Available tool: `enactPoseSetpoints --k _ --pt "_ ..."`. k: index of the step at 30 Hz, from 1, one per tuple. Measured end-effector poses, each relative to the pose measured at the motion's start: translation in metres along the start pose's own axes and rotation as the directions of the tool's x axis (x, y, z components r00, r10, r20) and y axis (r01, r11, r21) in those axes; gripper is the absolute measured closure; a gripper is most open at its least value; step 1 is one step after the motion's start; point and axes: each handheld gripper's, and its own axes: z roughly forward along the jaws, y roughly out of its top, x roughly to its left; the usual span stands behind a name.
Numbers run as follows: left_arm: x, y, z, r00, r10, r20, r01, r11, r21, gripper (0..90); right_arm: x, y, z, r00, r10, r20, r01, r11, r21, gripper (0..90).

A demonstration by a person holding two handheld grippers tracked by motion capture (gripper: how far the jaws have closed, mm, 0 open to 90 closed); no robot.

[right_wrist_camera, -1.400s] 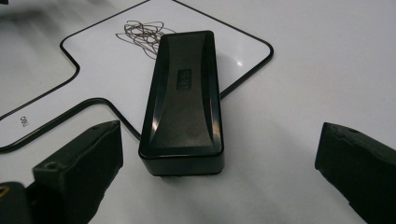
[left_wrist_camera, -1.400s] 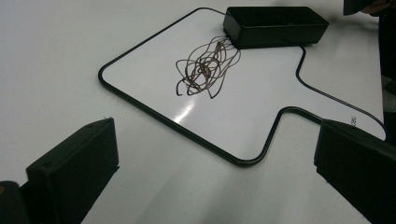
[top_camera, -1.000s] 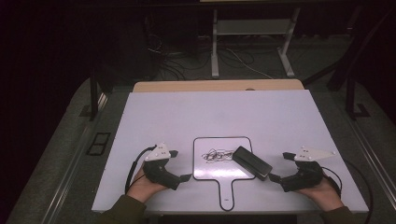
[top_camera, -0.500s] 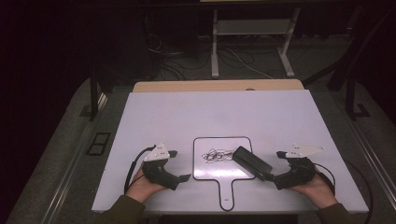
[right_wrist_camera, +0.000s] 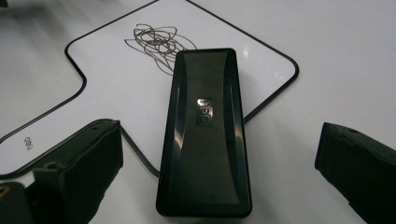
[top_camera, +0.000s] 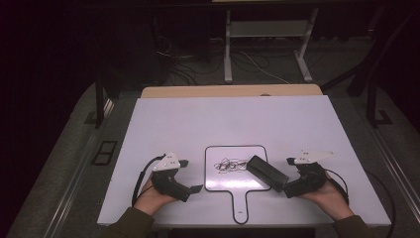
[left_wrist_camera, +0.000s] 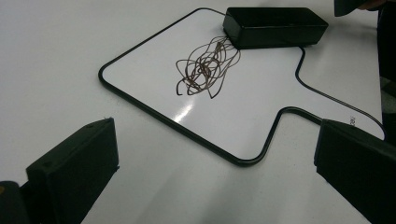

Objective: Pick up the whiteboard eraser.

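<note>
Right gripper view, black eraser [right_wrist_camera: 204,135] lying between wide-open right tongs [right_wrist_camera: 219,177], untouched, left tongs [left_wrist_camera: 210,182] open, empty.

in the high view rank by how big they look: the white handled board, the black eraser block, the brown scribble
1. White paddle-shaped board with black rim, clearly largest.
2. Black rectangular eraser block, lying across the board's right edge.
3. Brown scribble, close to the eraser in spread, so that order is unsure.

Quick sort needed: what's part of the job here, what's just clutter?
In the job:
- black eraser, lying partly on the board, between the open jaws of the right hand-held gripper
- small whiteboard with the scribble
- left hand-held gripper, open, at the board's left edge

Lying about:
- white table
- cables on the floor
- metal stand legs behind the table
</note>
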Motion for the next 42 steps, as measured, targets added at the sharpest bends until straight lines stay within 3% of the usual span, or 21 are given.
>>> enactPoseSetpoints --k 27,32,35,42 --pt "-0.001 0.000 0.001 0.9999 -0.012 -0.005 0.012 0.9999 -0.005 0.0 0.001 0.031 0.038 0.9994 -0.032 -0.013 0.033 0.995 0.094 5.0" --pt "0.000 0.000 0.001 0.9999 -0.012 -0.006 0.012 0.9999 -0.005 0.0 -0.001 0.033 0.041 0.9994 -0.034 -0.004 0.034 0.993 0.114 5.6" --pt "0.000 0.000 0.001 0.9999 -0.012 -0.005 0.012 0.9999 -0.004 0.0 0.002 0.031 0.041 0.9993 -0.037 0.004 0.036 0.991 0.131 12.9" --pt "0.000 0.000 0.002 0.9999 -0.011 -0.006 0.011 0.9999 -0.003 0.0 0.004 0.031 0.042 0.9991 -0.043 0.002 0.042 0.988 0.146 14.4"
